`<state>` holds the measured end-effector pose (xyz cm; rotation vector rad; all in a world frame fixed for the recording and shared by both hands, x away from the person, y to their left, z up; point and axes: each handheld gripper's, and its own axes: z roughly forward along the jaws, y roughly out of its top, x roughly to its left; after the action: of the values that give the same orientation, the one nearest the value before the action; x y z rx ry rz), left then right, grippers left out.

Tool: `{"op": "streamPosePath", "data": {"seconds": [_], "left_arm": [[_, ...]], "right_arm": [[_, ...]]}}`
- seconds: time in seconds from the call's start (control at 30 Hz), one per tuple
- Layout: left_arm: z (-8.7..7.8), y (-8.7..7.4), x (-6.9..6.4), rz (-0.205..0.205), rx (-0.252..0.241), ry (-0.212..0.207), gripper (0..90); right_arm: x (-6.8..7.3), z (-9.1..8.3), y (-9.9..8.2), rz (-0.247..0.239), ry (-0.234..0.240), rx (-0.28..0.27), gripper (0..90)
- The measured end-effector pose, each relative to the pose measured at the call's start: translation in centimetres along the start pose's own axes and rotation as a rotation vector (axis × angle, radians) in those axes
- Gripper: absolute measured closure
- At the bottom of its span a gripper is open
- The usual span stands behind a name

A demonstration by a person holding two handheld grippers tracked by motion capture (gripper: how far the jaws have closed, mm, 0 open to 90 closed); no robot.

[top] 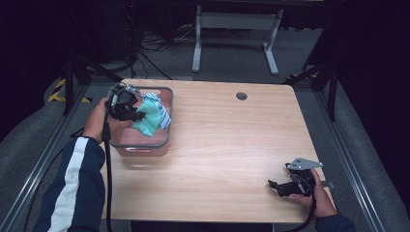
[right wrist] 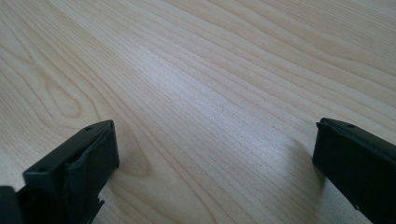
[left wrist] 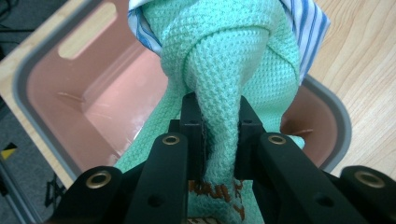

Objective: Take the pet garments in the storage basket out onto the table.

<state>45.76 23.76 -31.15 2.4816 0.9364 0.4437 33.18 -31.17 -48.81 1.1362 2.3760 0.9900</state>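
Observation:
A mint-green knitted cloth (top: 149,120) (left wrist: 224,79) hangs over the pink bin (top: 164,96) (left wrist: 70,107) at the table's left. A blue-and-white striped cloth (top: 163,112) (left wrist: 308,32) is bunched with it. My left gripper (top: 138,116) (left wrist: 218,135) is shut on a fold of the green cloth, holding it above the bin's inside. My right gripper (top: 276,186) (right wrist: 215,154) rests low over the bare wood near the table's front right corner, its jaws wide apart with nothing between them.
The wooden table (top: 232,145) has a round cable hole (top: 241,95) at the back. A white desk frame (top: 232,29) stands on the floor behind. Dark cables trail down from each gripper.

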Motion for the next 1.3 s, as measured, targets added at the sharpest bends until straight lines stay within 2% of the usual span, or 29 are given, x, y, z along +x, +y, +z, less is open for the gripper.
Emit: {"op": "streamPosePath", "data": {"seconds": [0.37,0.43,0.77,0.8,1.03,1.3], "left_arm": [[-1.6,1.3,-1.9,0.052,-0.068,-0.009,79.0],[-1.7,1.7,-2.2,0.067,-0.063,-0.016,79.1],[-1.3,3.4,-4.6,0.140,-0.084,-0.049,79.1],[-1.1,3.7,-5.0,0.146,-0.091,-0.063,79.1],[-0.7,4.8,-6.7,0.193,-0.091,-0.085,79.1],[0.9,6.7,-9.3,0.252,-0.089,-0.134,79.0]], "right_arm": [[0.0,-0.1,-0.1,0.001,0.000,0.000,0.5],[-0.1,-0.1,-0.1,0.001,0.000,0.000,0.5],[-0.1,-0.1,-0.1,0.004,-0.003,-0.001,0.5],[-0.1,-0.1,-0.1,0.005,-0.004,-0.001,0.5],[-0.1,-0.2,-0.2,0.007,-0.007,-0.001,0.5],[-0.1,-0.2,-0.2,0.007,-0.007,0.000,0.5]]}}
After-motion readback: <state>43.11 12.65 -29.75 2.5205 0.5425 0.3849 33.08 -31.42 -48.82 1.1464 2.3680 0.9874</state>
